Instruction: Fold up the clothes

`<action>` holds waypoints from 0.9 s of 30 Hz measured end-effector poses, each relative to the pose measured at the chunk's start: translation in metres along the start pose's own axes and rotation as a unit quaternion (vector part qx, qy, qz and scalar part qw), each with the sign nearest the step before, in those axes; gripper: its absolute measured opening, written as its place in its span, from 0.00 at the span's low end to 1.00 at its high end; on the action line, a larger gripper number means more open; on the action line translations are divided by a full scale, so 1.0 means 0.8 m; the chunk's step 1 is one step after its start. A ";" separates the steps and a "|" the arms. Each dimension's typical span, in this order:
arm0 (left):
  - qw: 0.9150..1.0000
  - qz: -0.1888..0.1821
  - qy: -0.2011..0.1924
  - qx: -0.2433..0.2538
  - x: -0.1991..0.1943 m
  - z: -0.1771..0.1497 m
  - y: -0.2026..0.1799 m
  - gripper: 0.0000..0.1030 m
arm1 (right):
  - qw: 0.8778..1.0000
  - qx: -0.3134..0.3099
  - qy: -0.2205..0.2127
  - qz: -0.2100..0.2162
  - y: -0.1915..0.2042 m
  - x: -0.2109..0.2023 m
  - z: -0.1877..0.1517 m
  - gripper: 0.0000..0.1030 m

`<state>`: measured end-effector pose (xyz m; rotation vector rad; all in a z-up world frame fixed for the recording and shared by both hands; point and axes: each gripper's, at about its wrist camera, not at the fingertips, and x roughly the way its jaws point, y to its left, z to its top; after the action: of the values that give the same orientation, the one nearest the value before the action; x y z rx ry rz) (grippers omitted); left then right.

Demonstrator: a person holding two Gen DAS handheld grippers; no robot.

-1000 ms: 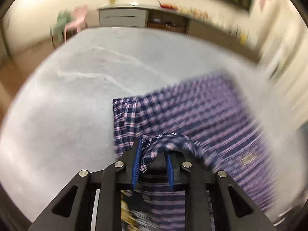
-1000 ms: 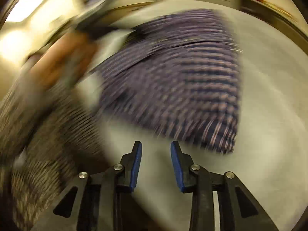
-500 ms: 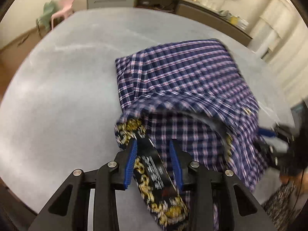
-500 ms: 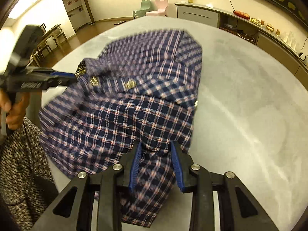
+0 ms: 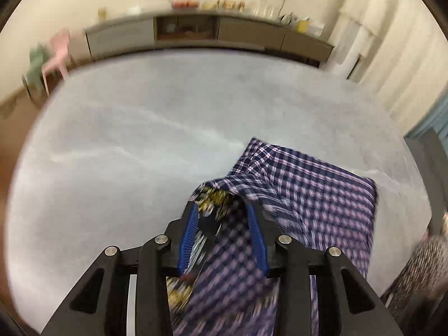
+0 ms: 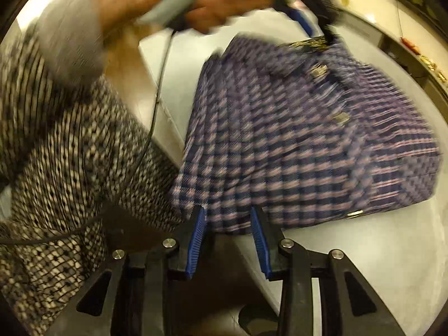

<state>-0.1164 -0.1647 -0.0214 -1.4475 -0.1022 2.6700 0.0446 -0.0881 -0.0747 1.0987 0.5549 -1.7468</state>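
Observation:
A navy, pink and white plaid shirt [image 5: 310,196] lies partly folded on the grey table [image 5: 156,128]. My left gripper [image 5: 222,211] has its jaws apart around the shirt's collar, where a gold-patterned lining [image 5: 215,198] shows; cloth lies between the blue pads. In the right wrist view the shirt [image 6: 294,140] fills the middle and my right gripper [image 6: 228,214] stands open at its near hem, jaws on either side of the edge. The left gripper [image 6: 313,25] shows there at the shirt's far end, blurred.
The person's patterned sleeve and body [image 6: 56,154] fill the left of the right wrist view, with a cable [image 6: 156,95] hanging. A long cabinet [image 5: 212,33] and pink chair [image 5: 58,56] stand beyond the table's far edge.
The left gripper has lifted and carried the collar end across. The right gripper has drawn back to the shirt's near hem, and the shirt now lies more bunched.

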 end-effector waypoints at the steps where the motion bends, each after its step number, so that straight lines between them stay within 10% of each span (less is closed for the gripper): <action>1: 1.000 0.008 -0.006 -0.002 -0.018 -0.017 0.007 0.41 | 1.000 0.018 -0.014 0.001 -0.024 -0.016 0.004 0.37; 11: 0.992 0.060 0.096 0.055 0.040 -0.095 0.013 0.42 | 0.988 0.085 -0.040 -0.119 -0.251 -0.019 0.026 0.53; 20: 0.992 0.066 0.004 -0.103 0.031 -0.022 0.065 0.40 | 0.991 0.045 0.069 -0.107 -0.216 -0.037 -0.028 0.52; 27: 0.994 0.025 0.048 -0.090 0.032 -0.071 0.051 0.40 | 0.983 0.119 -0.063 -0.127 -0.247 -0.122 -0.020 0.52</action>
<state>-0.0849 -0.2012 -0.0785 -1.6473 -0.3113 2.6848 -0.1129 0.0567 -0.0192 1.1071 0.4292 -2.1345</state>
